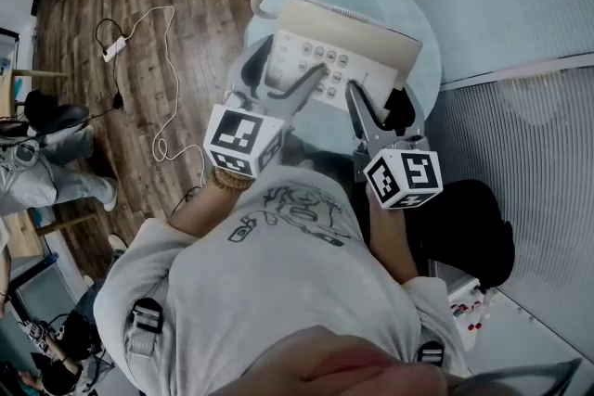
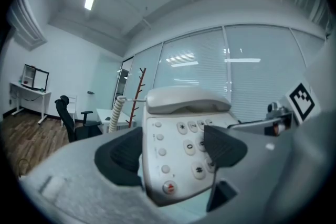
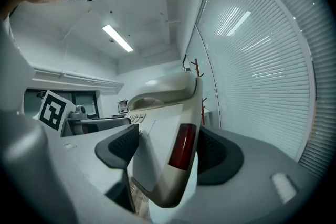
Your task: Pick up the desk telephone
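- Desk telephone [image 1: 339,60] held between both claws, apparently clear of round bench [image 1: 390,0].
- Left claw [image 2: 173,149] clamped on near-left corner of base, one pad over keypad [image 2: 191,147].
- Right claw [image 3: 168,149] clamped across right side edge of base.
- Judgement: shell rigid, smooth plastic, fairly light, slippery under pads.
- Handset [image 2: 186,99] sits loose in cradle; tilt risks spill.
- Coiled cord [image 2: 116,113] dangles; may snag.
- Best hold: opposite base edges, kept level.
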Action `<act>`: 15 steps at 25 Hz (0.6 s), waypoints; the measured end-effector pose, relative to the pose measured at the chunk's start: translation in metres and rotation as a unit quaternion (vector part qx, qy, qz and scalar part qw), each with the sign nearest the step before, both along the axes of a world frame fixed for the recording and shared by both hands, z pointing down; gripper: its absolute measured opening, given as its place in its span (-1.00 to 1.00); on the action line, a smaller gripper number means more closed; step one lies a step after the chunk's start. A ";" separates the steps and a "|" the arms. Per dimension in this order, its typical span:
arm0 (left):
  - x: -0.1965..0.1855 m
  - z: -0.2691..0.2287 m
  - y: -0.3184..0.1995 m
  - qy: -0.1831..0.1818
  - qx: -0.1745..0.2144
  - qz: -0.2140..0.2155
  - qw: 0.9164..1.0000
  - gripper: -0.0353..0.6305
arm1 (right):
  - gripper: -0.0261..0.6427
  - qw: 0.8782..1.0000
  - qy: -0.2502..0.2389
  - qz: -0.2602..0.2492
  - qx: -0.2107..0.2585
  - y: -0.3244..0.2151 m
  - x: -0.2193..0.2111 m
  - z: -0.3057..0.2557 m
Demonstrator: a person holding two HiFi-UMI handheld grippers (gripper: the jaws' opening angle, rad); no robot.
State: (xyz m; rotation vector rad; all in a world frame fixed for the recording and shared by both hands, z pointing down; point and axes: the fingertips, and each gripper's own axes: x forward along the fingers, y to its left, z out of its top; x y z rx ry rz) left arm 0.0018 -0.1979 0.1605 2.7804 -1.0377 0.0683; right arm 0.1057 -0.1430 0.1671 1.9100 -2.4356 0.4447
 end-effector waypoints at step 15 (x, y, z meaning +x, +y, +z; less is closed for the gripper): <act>0.001 -0.007 0.003 0.002 0.011 0.002 1.000 0.20 | 0.06 1.000 0.000 0.005 0.013 0.003 0.001 -0.007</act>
